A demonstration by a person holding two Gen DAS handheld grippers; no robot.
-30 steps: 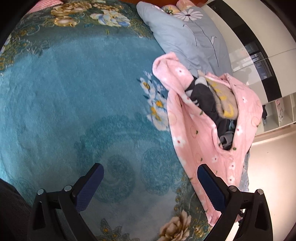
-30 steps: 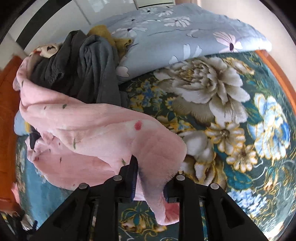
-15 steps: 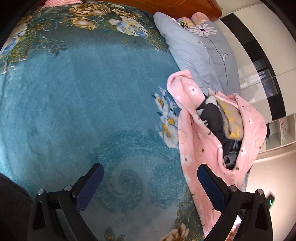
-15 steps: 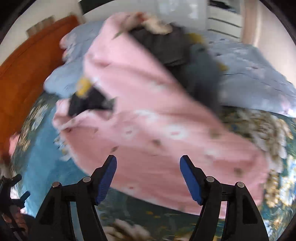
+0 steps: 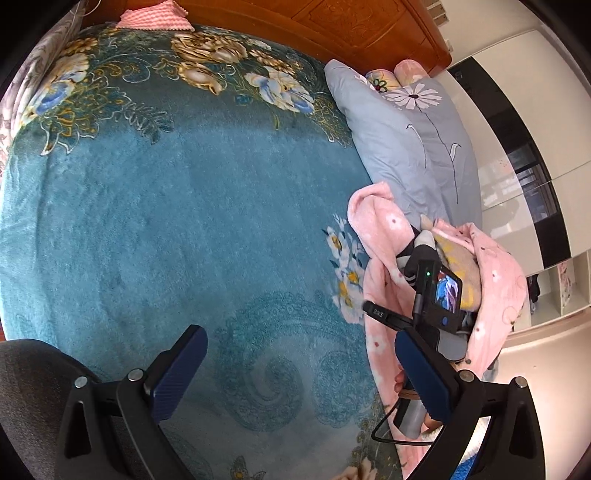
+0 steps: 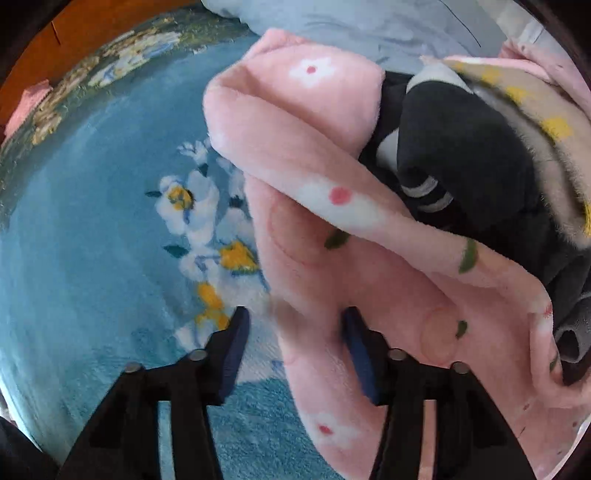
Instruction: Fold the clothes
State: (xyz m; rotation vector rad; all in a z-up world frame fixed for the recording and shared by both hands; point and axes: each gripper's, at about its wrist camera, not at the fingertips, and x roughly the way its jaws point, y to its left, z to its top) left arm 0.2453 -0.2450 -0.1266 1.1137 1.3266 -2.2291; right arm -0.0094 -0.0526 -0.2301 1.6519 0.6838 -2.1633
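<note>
A pink fleece garment with white flowers (image 6: 314, 122) lies bunched on the right side of the bed, wrapped around a dark grey garment (image 6: 461, 147) and a beige one with yellow spots (image 6: 535, 110). My right gripper (image 6: 295, 350) is open, partly narrowed, and a fold of the pink fleece lies between its fingers against the right finger (image 6: 358, 354). In the left wrist view the pink garment (image 5: 384, 240) sits at the right, with the right gripper's body and screen (image 5: 443, 295) over it. My left gripper (image 5: 301, 373) hangs open above the bare teal blanket, holding nothing.
The teal floral blanket (image 5: 184, 221) covers the bed. A grey-blue duvet with daisy print (image 5: 406, 140) lies behind the clothes, before a wooden headboard (image 5: 332, 22). A pink cloth (image 5: 155, 16) sits at the far edge. A black chair back (image 5: 33, 387) shows bottom left.
My right gripper let go of the pink fleece, opened wide, swung round the pile, and now stands narrower around a fold on its other side. The left gripper drew back; the right one entered its view.
</note>
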